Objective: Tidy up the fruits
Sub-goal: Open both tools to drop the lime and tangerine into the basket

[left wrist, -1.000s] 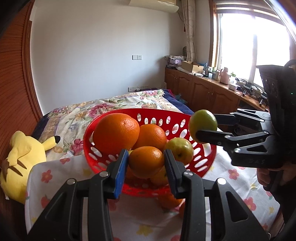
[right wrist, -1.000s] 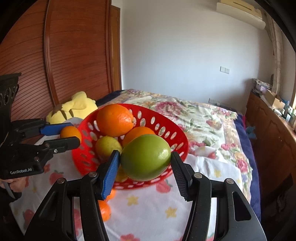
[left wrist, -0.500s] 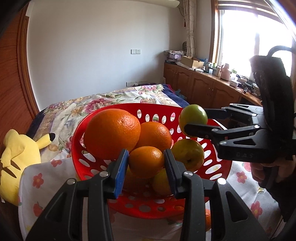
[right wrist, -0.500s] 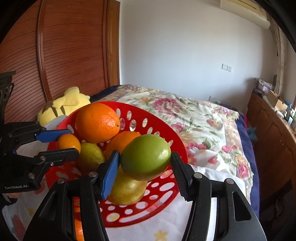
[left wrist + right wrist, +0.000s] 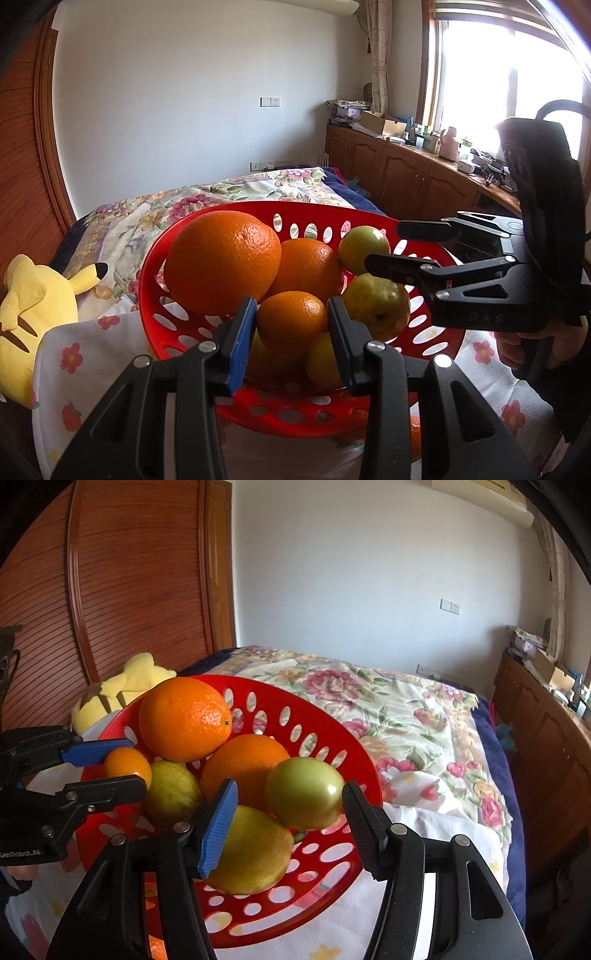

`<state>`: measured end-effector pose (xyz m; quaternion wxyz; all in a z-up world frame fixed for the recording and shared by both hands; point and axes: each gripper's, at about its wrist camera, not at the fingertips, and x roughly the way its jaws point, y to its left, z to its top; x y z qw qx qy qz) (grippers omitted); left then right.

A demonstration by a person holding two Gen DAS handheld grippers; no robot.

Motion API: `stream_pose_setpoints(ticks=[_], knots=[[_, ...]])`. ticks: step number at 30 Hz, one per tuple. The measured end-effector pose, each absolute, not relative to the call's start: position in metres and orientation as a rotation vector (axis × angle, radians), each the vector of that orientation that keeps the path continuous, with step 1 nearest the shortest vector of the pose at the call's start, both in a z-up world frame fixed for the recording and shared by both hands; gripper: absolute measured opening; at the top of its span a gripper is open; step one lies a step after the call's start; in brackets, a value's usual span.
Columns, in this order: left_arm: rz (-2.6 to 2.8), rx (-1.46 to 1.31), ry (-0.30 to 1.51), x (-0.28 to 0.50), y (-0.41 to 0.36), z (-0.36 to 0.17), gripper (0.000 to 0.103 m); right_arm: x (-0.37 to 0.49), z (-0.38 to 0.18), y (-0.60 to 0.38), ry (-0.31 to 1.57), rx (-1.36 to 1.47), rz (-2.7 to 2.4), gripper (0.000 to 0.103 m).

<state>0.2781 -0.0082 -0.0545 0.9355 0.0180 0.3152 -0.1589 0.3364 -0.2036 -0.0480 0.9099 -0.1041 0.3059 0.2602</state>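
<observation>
small orange [image 5: 291, 320] sits pinched between the pads of the left gripper [image 5: 291, 325], over the near side of the red basket [image 5: 369, 218], above the fruit pile. green fruit [image 5: 304, 794] lies between the fingers of the right gripper [image 5: 290, 821]; its jaws are opening, the blue pad clearly off the skin, and the fruit looks to be resting on the yellow pear [image 5: 251, 851] inside the basket. big orange [image 5: 221, 262] tops the pile at the back, another orange [image 5: 306, 266] beside it, one more yellow-green fruit [image 5: 376, 306] to the right. basket stands on a flowered cloth [image 5: 70, 354]; a yellow plush toy [image 5: 33, 310] is off to the left.

handling guess: all round, firm, smooth-skinned, lightish. they roll easily, so grip across the widest part and set down into a dip between neighbours. green one looks glossy, likely slippery. pile is heaped, so a nudge may send the top orange over the rim.
</observation>
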Motion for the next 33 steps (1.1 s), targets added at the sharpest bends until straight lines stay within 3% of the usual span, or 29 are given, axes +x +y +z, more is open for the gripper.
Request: stream_pose_setpoints(ticks=[7,25,27,29,33], knots=[[-0.326,0.04,0.641,0.278,-0.008,-0.055,0.038,0.324,-0.046,-0.205,0.619,-0.21,0.535,0.07],[-0.323,0.047,0.628,0.272,-0.006,-0.049,0.038,0.295,-0.046,-0.201,0.598,-0.209,0.523,0.075],[-0.324,0.049,0.622,0.269,-0.006,-0.045,0.042,0.292,-0.044,-0.2,0.595,-0.215,0.521,0.075],[-0.313,0.054,0.616,0.262,-0.007,-0.04,0.056,0.284,-0.039,-0.201,0.589,-0.22,0.515,0.075],[-0.302,0.052,0.599,0.243,-0.003,-0.03,0.058,0.266,-0.03,-0.205,0.577,-0.22,0.515,0.075]])
